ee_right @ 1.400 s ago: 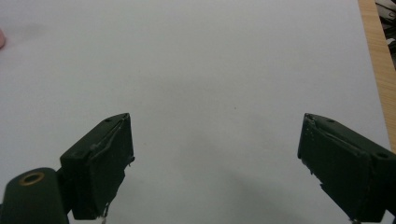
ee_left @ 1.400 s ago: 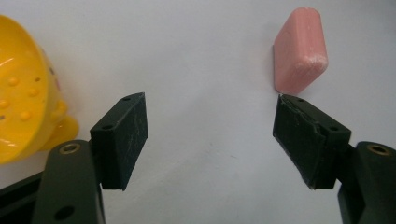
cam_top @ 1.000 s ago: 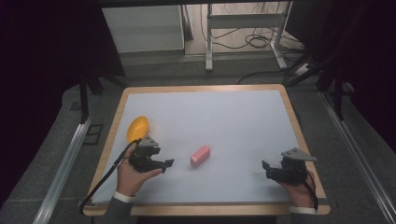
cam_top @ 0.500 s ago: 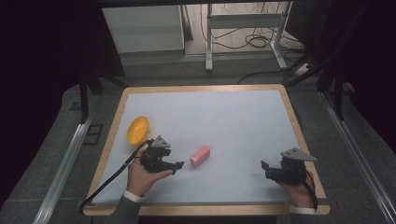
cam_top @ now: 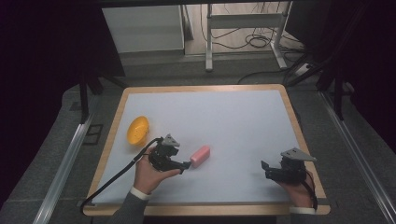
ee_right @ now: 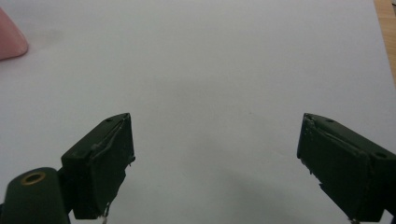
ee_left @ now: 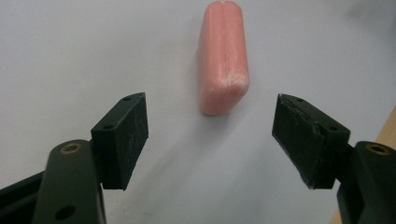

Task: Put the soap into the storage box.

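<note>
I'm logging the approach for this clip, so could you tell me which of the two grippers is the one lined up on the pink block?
The left gripper: its open jaws point at the pink block, which lies just ahead of them, untouched. The right gripper is open over bare table, well away from it.

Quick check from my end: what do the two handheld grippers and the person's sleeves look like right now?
Both are black two-jaw tools. The left gripper and right gripper each carry a grey three-cornered plate on top. A black cable trails from the left one. Up close, the flat rectangular pads look scuffed, with brass-coloured rivets behind them. Sleeves are grey over white cuffs.
</note>
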A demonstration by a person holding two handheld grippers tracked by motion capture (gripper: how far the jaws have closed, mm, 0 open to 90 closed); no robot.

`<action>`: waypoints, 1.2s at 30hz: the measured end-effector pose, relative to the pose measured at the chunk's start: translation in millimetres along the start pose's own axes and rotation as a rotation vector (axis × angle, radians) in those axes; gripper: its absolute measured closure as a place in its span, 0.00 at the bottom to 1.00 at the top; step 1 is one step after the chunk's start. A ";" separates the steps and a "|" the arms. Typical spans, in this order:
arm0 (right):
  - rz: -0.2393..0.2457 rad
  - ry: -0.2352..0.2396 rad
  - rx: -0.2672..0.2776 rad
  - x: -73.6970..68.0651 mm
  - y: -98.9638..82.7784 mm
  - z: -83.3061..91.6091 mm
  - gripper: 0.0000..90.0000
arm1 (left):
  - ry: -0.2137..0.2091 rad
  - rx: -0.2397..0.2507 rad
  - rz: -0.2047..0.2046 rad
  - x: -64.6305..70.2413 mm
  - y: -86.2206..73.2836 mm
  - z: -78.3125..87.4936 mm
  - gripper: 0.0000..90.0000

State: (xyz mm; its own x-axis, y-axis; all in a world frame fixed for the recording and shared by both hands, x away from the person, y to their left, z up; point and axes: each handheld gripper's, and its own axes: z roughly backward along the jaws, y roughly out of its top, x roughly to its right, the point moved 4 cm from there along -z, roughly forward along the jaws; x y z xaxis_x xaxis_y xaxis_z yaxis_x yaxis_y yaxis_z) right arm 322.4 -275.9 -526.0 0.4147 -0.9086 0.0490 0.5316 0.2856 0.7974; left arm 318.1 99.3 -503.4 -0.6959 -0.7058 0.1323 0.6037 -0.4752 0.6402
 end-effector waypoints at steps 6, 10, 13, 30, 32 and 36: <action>0.002 -0.008 -0.003 0.9 -0.4 -0.4 0.12 | -0.009 -0.004 -0.003 5.2 9.0 -5.9 0.33; 0.002 -0.014 -0.006 2.1 -1.3 -1.0 0.12 | -0.002 -0.025 0.000 2.9 11.2 -9.7 0.35; 0.003 -0.020 -0.011 2.3 -1.7 -1.7 0.12 | -0.007 -0.035 -0.013 5.0 16.0 -12.9 0.35; 0.007 -0.044 -0.029 4.6 -4.4 -4.5 0.12 | -0.017 -0.113 -0.044 10.1 42.8 -41.3 0.38; 0.007 -0.044 -0.032 4.8 -4.9 -5.1 0.12 | -0.018 -0.121 -0.051 13.4 46.1 -44.7 0.38; 0.012 -0.046 -0.035 4.0 -5.1 -5.4 0.12 | -0.010 -0.143 -0.058 16.2 51.2 -51.8 0.40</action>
State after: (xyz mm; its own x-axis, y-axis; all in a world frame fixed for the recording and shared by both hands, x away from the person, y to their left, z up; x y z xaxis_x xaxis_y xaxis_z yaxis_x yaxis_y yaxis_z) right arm 325.4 -279.4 -533.2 0.3874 -0.9178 0.0870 0.5521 0.3065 0.7754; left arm 357.9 36.3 -507.7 -0.7344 -0.6704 0.1063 0.6115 -0.5854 0.5323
